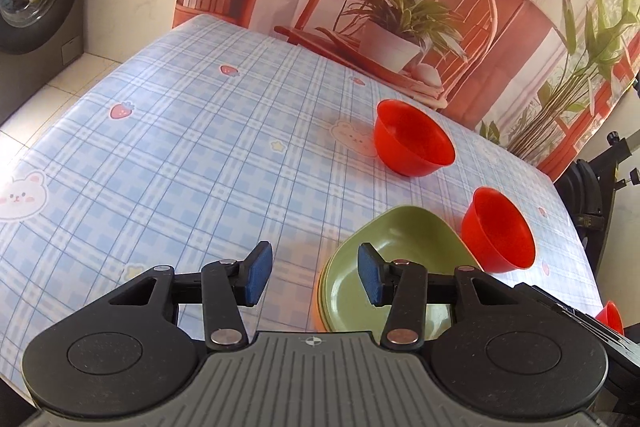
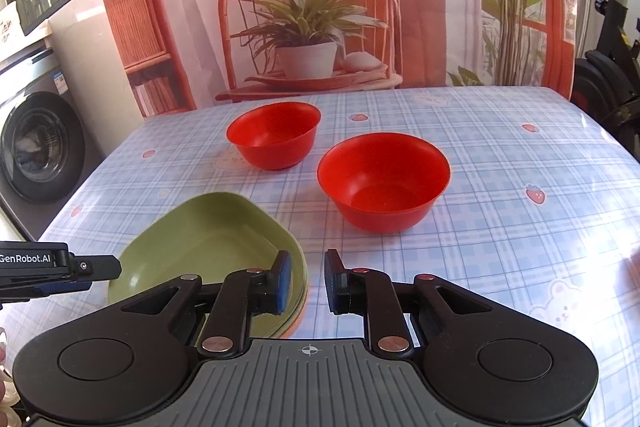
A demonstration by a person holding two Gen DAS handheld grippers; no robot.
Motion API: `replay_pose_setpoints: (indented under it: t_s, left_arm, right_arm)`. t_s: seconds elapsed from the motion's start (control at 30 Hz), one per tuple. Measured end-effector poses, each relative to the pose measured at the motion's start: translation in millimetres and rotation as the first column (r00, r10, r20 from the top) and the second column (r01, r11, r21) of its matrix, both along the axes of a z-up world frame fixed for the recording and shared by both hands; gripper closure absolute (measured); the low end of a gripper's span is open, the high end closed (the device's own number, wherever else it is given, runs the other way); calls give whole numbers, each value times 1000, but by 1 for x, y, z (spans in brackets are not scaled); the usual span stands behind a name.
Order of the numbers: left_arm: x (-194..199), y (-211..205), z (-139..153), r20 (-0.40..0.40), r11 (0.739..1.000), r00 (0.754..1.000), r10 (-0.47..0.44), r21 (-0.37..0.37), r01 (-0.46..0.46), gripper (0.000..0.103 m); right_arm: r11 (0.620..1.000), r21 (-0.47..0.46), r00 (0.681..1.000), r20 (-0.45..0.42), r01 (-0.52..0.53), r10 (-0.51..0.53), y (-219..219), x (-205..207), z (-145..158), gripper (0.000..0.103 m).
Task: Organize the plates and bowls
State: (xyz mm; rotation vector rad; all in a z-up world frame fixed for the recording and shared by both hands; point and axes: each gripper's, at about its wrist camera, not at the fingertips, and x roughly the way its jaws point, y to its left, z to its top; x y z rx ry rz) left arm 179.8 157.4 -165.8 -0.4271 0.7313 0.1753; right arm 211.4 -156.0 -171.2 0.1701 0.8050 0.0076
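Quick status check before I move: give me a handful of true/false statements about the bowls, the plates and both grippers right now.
1. Two red bowls, the near red bowl and the far red bowl, stand apart on the table. True.
2. The green plate lies alone. False: it tops a stack, with an orange edge showing beneath.
3. The right gripper grips a bowl. False: its jaws are open and empty.
4. The left gripper is open with nothing between its jaws. True.
5. The bowls are nested. False: each sits separately.
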Motion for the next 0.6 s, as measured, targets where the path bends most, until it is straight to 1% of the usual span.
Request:
replay_pose_setpoints:
  t_s: [0.13, 0.2, 0.27, 0.33, 0.47, 0.53, 0.6]
  left_arm:
    - [18, 6, 37, 69, 997, 996, -60, 53, 56, 54]
    - [27, 9, 60, 108, 993, 989, -96, 80, 88, 54]
    - [36, 10, 80, 130, 984, 981, -141, 127, 125, 54]
    - [48, 9, 95, 133, 974, 976, -173, 167, 150, 54]
    - [76, 4, 111, 127, 963, 968, -215, 189, 190, 54]
    - [93, -1, 113, 126, 955, 961, -244, 204, 216, 54]
    - [111, -8, 109, 111, 947, 956, -270, 212, 243, 54]
  right_arm:
    - [998, 37, 999, 22, 41, -42, -19, 11, 17, 85]
    - [996, 63, 997, 37, 59, -62, -29, 13, 24, 85]
    - [993, 86, 994, 56, 84, -89, -41, 15, 32, 84]
    - [988, 111, 991, 62, 108, -116, -51, 18, 36, 84]
    - [978, 152, 986, 59, 146, -157, -67, 33, 38, 84]
    - [978, 149, 985, 64, 150, -160, -68, 40, 38, 84]
    - [979, 140, 986, 65, 146, -156, -65, 49, 37, 84]
